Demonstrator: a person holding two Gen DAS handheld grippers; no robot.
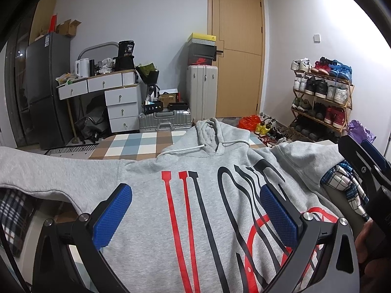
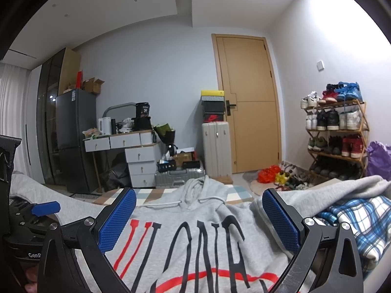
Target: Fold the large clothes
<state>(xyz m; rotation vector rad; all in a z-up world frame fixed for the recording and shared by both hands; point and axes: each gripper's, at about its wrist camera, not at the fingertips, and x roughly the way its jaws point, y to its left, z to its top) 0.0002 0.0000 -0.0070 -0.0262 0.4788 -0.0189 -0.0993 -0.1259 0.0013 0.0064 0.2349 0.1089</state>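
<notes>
Hovering just above the grey hoodie (image 1: 207,210), the left gripper (image 1: 195,217) has its blue, dimple-textured pads (image 1: 112,216) spread wide with only fabric between them, and the right gripper (image 2: 199,222) is spread the same way, pinching nothing. The hoodie lies flat, front up, soft fleece with tall red and black printed letters, its hood (image 2: 200,190) and white drawstring at the far end. Beside the hoodie's sleeve sits crumpled blue plaid cloth (image 2: 354,222). Beyond the hoodie lies a checked pastel mat (image 1: 136,144), then ribbed metal suitcases (image 1: 166,119) and a wooden door (image 1: 239,56).
</notes>
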